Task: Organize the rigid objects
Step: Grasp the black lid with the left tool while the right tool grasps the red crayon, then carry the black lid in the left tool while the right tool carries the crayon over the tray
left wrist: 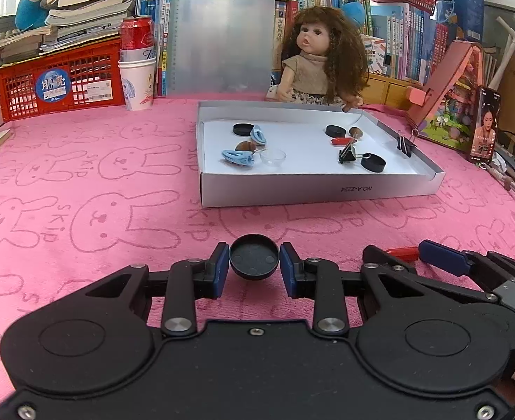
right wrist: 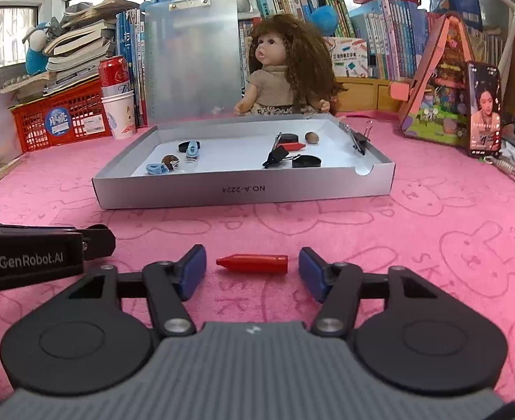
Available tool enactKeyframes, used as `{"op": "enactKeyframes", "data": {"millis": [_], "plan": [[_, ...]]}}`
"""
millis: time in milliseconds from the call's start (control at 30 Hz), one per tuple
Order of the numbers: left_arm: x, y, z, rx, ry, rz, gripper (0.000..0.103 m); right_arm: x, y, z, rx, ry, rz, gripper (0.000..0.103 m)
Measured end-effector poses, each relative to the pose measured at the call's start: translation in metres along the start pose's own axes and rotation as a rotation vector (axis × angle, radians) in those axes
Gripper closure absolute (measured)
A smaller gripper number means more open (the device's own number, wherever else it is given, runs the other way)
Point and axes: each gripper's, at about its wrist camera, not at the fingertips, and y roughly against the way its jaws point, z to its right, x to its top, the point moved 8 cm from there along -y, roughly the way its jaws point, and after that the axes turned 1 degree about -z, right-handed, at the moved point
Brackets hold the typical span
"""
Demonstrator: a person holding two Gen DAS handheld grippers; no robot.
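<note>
Bare pink cloth [right wrist: 415,217] up to the tray's near wall [right wrist: 243,190]; doll [right wrist: 285,70] close behind the tray.

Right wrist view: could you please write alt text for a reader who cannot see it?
A red plastic pen cap lies on the pink rabbit-print cloth between the open jaws of the right gripper, untouched. Behind it, a shallow grey cardboard box holds small items, with a brown-haired doll beyond.

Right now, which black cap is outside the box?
The black cap between the left gripper fingers, on the pink cloth. The other three lie inside the gray box.
</note>
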Motion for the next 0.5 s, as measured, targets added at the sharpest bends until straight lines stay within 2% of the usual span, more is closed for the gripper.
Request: {"op": "enactKeyframes", "data": {"millis": [67,100,500], "plan": [[0.000,0.000,0.000,-0.002,0.001,-0.001,0.073,0.000,0.000,0.001,-0.012,0.004,0.005,0.051],[0.000,-0.001,0.001,-0.004,0.001,-0.002,0.073,0.000,0.000,0.002,-0.016,0.005,0.008,0.053],[0.010,-0.005,0.022,-0.034,-0.004,0.002,0.073,0.014,-0.001,0.014,-0.001,0.026,0.023,0.054]]}}
